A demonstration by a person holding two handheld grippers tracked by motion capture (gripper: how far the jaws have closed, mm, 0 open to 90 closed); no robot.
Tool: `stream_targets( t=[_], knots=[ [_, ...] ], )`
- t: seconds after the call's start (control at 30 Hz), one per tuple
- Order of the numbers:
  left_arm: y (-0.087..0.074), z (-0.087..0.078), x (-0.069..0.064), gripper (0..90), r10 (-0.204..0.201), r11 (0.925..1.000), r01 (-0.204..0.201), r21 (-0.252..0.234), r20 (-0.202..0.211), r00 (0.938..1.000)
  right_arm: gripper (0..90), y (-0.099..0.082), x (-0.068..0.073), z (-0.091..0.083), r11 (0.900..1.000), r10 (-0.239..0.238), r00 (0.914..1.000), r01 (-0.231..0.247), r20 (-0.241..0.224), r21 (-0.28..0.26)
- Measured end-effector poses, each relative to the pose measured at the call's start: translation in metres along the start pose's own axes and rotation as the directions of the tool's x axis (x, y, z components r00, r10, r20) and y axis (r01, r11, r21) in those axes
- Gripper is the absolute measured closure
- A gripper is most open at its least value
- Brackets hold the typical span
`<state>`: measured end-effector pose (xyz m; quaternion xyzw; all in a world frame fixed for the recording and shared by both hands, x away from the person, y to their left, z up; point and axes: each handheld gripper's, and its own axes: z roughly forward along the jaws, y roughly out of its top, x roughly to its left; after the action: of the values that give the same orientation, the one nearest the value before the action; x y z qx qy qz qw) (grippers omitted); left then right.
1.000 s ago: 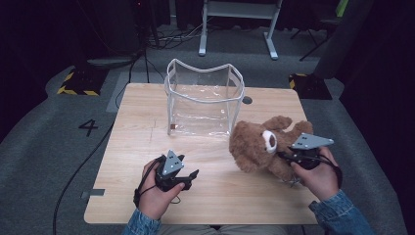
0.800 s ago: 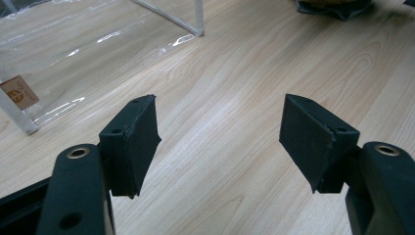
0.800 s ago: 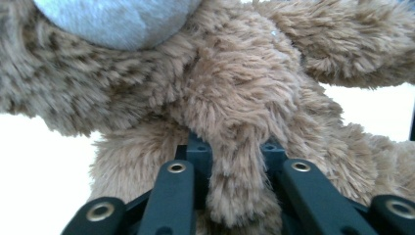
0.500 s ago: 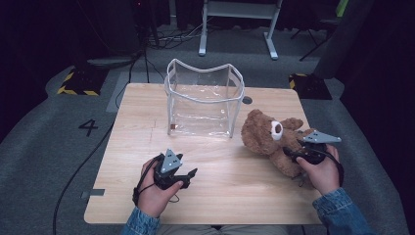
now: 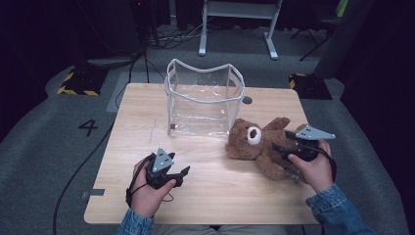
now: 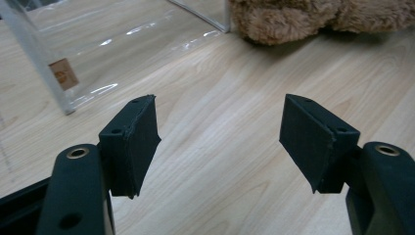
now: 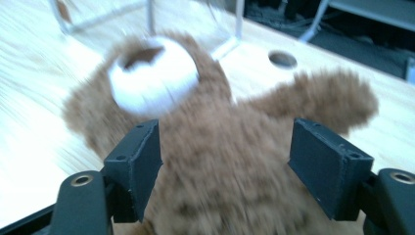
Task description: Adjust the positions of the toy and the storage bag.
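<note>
**Right gripper letting go of the teddy bear**

Your right gripper [image 5: 284, 140] is sitting over the brown teddy bear [image 5: 262, 143], its jaws having just been opening; they are now standing wide with the bear's body between them, and the pads are not pressing on the fur. You are leaving the bear lying on its back on the wooden table [image 5: 147, 105], just beside the clear plastic bag [image 5: 204, 100]. Your left gripper [image 5: 180, 175] is resting low over bare tabletop, jaws spread apart and holding nothing.
</note>
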<state>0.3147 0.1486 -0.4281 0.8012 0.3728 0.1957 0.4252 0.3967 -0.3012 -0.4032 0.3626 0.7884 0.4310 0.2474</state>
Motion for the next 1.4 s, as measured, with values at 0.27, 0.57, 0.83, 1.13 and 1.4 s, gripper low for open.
stream_targets(
  t=[0.27,0.57,0.83,1.13,1.4],
  knots=[
    [0.014,0.000,0.032,26.0,-0.029,0.9995,0.028,-0.016,-0.087,0.9957,35.1,0.044,0.024,0.015,0.9976,-0.051,0.9953,0.047,-0.082,-0.050],
    [0.035,0.027,0.083,26.4,-0.119,0.9921,0.111,-0.057,-0.156,0.9806,57.2,0.081,0.043,0.082,0.9985,-0.054,0.9880,0.052,-0.145,-0.017],
    [0.053,0.067,0.117,39.2,-0.116,0.9932,0.114,-0.023,-0.151,0.9817,76.5,0.095,0.041,0.118,0.9990,-0.006,0.9927,0.012,-0.120,0.043],
    [0.060,0.065,0.121,87.4,-0.046,0.9955,0.059,0.075,-0.168,0.9847,87.5,0.099,0.041,0.123,0.9965,-0.033,0.9855,0.045,-0.166,0.070],
    [0.028,0.017,0.101,87.2,-0.061,0.9961,0.069,0.054,-0.145,0.9876,87.4,0.095,0.067,0.098,0.9972,-0.063,0.9610,0.072,-0.269,0.023]
  ],
)
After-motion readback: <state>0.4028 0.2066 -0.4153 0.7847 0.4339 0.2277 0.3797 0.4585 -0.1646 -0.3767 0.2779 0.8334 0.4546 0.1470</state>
